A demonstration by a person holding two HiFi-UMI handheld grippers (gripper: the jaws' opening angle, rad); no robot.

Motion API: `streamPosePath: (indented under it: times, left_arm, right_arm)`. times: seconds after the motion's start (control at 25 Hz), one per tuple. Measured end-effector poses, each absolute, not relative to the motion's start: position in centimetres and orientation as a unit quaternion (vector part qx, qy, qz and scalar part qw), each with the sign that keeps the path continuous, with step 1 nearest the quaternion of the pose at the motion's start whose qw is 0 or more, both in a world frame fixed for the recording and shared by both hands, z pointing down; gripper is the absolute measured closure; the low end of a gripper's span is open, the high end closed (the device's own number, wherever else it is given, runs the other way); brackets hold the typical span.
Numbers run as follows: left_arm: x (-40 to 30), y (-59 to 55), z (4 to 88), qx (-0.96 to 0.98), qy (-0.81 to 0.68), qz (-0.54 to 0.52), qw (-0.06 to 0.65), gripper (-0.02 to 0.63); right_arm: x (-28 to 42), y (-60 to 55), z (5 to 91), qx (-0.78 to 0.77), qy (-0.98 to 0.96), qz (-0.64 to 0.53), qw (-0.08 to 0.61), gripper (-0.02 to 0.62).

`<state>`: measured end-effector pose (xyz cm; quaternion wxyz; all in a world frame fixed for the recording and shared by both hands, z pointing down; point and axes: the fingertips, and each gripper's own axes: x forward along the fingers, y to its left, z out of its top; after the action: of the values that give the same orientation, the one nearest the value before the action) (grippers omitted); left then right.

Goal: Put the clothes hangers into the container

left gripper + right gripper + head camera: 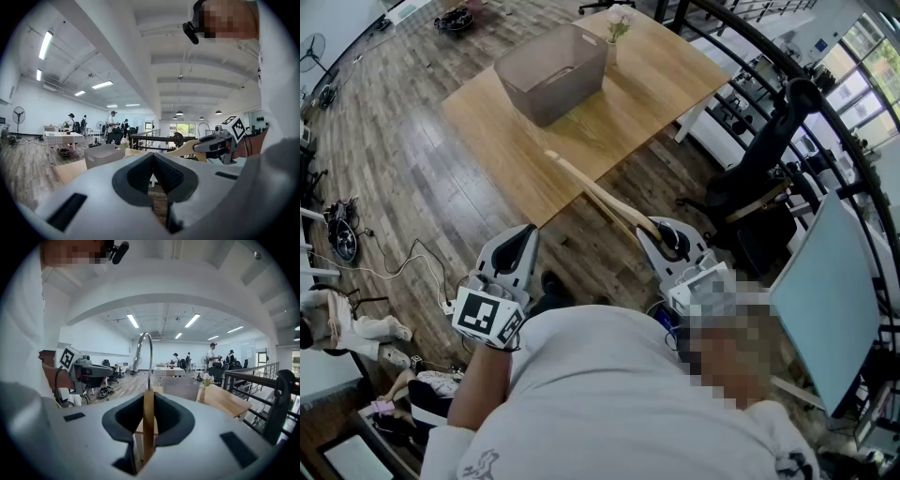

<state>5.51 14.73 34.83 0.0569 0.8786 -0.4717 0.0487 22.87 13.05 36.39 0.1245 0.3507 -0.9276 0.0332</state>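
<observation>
Wooden hanger (600,194) — in right tool (148,405)

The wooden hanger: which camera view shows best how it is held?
The right gripper view. There the wooden hanger stands edge-on, clamped between the jaws of the right gripper, its metal hook rising above. The head view shows its long arm pointing toward the table; the left gripper view only a curved wooden piece.

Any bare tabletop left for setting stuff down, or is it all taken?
Yes. The table is bare from the container to its near edge, and right of the vase out to the right corner. Crowded only at the far side, where container and vase stand close together. The hanger pokes in over the near edge.
</observation>
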Motion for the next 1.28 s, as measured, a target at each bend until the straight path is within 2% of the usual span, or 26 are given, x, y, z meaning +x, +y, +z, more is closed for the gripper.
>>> streamPosePath:
  times: [0.88,1.28]
  left_arm:
    - [5.0,12.6,35.1,0.879,-0.47,0.053,0.057,0.6]
    - [0.1,9.8,36.6,0.88,-0.465,0.058,0.078,0.6]
  right_arm:
    - [22.4,10.5,37.0,0.344,-0.929,0.05,0.127,0.535]
    - [17.5,6.4,37.6,0.339,-0.928,0.061,0.141,0.535]
